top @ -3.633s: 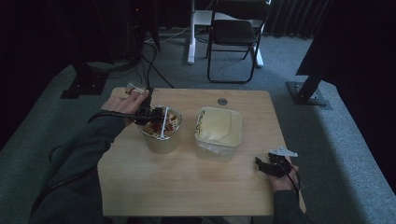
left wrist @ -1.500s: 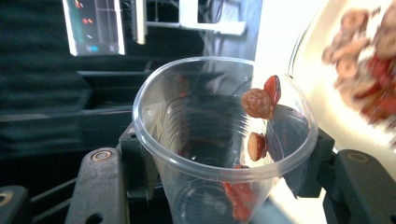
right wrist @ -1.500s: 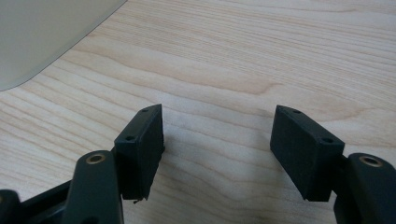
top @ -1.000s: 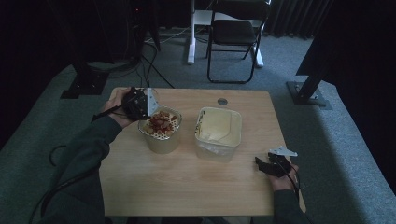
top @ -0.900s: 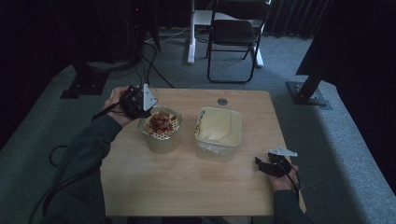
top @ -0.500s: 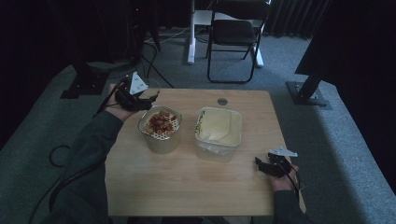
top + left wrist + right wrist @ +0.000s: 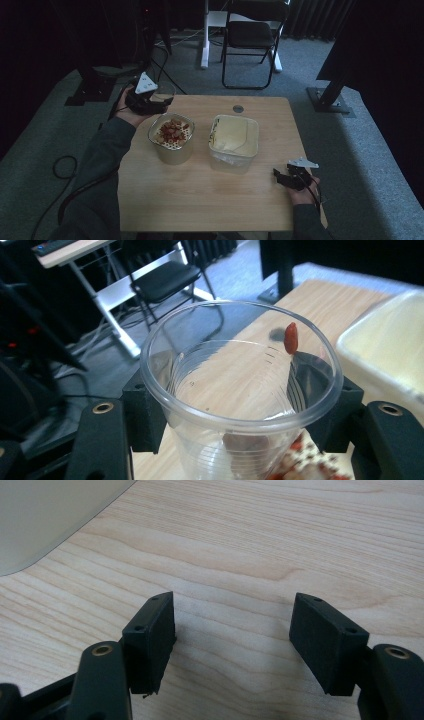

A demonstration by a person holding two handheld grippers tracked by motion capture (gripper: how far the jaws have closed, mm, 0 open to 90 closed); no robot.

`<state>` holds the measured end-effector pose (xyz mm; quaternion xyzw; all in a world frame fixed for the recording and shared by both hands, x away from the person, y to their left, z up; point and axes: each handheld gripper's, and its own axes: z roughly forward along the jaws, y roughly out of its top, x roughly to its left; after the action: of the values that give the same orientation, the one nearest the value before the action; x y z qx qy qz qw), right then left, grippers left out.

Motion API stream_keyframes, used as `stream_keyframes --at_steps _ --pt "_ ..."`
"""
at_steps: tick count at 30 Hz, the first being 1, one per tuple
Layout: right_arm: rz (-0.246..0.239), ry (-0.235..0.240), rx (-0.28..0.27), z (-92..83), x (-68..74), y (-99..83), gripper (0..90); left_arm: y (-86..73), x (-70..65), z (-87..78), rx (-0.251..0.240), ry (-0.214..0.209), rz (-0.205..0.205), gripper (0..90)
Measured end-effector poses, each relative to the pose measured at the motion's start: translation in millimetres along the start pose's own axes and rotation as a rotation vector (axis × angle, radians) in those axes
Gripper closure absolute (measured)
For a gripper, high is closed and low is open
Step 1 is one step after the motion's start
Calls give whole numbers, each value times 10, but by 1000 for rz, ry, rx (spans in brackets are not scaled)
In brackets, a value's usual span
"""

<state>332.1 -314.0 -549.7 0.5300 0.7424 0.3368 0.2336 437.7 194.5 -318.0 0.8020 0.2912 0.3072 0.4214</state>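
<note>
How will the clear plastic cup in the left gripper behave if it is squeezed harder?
The clear plastic cup looks thin-walled, so it would probably flex or crumple. Nearly empty, it is likely very light. One red piece clings near its rim and may drop off.

Your high view is dim, its surroundings nearly black; both gripper views are brighter, with close edges soft.

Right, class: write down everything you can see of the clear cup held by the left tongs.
The cup is clear, thin plastic with a rolled rim and faint ridges round its wall. It is nearly empty: one red bit sticks high on the inside wall. The left tongs are shut on its sides, one pad on each, and nothing else touches it. In the high view it is held near the table's far left corner, beyond the bowl of red and pale pieces.
</note>
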Motion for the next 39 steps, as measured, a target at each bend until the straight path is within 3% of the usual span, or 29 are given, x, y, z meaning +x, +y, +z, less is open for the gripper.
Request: stream_keyframes --at_steps 5,11,26,39 --pt "1 0 1 -5 3 -4 342 64 -25 26 -33 -37 -40 366" --pt "1 0 1 -7 4 -6 342 150 -93 88 -47 -56 -40 363" --pt "1 0 0 -7 4 -6 342 372 -351 273 -61 -107 -8 359" --pt "0 0 0 -10 4 -8 342 462 -583 488 -62 -162 2 353"
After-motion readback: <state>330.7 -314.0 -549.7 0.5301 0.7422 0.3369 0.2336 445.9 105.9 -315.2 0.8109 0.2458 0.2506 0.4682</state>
